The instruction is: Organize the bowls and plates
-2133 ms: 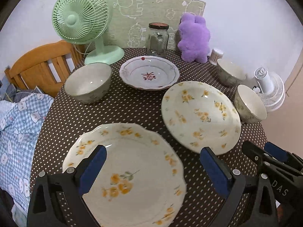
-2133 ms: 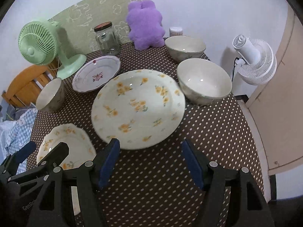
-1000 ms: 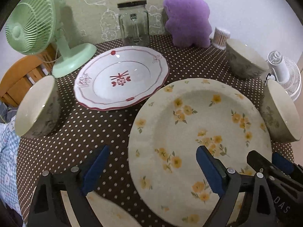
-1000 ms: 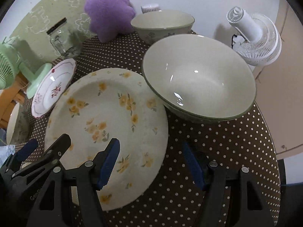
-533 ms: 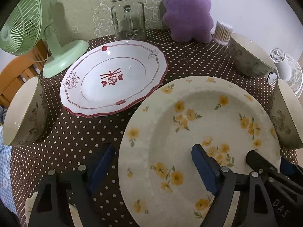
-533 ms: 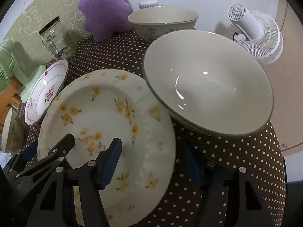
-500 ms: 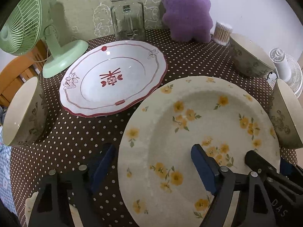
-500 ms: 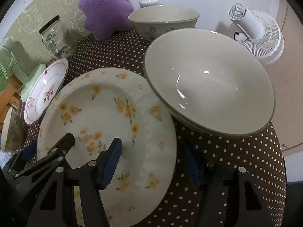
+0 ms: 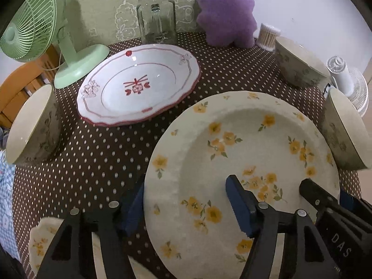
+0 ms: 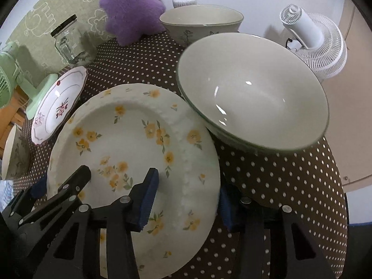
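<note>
A large cream plate with yellow flowers lies on the dotted brown tablecloth. My left gripper straddles its left rim, one finger outside and below the edge, the other over the plate's well. My right gripper straddles the right rim in the same way. Both sets of jaws are closing with the rim between them; the pads do not press on it. Each gripper shows in the other's view, the right gripper and the left gripper.
A red-patterned plate lies behind. A small yellow-flower plate sits at the near left. Bowls stand left, right tight against the big plate, and far right. Jar, purple plush, green fan, white fan.
Both grippers moved forward from the near edge onto the large flowered plate and lowered over its two rims. Their jaws have narrowed around those rims.
</note>
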Motion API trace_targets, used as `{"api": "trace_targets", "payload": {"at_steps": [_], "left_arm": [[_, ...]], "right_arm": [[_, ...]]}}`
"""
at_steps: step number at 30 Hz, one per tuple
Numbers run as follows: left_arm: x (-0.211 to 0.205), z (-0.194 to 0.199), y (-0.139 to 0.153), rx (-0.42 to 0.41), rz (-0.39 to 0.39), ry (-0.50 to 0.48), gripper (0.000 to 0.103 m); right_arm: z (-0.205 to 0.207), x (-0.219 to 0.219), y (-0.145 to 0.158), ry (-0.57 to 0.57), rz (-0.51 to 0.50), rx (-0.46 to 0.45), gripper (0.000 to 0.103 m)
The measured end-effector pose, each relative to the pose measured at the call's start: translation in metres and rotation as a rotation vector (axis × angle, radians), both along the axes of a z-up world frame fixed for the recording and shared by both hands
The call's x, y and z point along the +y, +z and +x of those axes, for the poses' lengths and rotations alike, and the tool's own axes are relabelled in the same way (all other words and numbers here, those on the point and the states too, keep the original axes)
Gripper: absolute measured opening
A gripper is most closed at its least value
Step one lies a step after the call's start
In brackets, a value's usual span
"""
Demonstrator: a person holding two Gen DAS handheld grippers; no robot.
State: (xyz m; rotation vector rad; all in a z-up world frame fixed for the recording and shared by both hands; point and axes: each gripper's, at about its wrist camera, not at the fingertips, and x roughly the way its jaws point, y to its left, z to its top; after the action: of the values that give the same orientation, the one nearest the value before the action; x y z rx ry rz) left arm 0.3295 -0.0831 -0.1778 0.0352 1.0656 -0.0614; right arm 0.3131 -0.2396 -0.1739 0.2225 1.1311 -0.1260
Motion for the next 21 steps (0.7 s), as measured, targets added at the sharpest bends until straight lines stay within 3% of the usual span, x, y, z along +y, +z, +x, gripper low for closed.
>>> {"api": "trace_targets", "payload": {"at_steps": [21], "left_arm": [[-0.004, 0.018, 0.000, -0.018, 0.007, -0.061, 0.073]], "right_arm": [[0.002, 0.000, -0.002, -0.014, -0.007, 0.003, 0.057]]}}
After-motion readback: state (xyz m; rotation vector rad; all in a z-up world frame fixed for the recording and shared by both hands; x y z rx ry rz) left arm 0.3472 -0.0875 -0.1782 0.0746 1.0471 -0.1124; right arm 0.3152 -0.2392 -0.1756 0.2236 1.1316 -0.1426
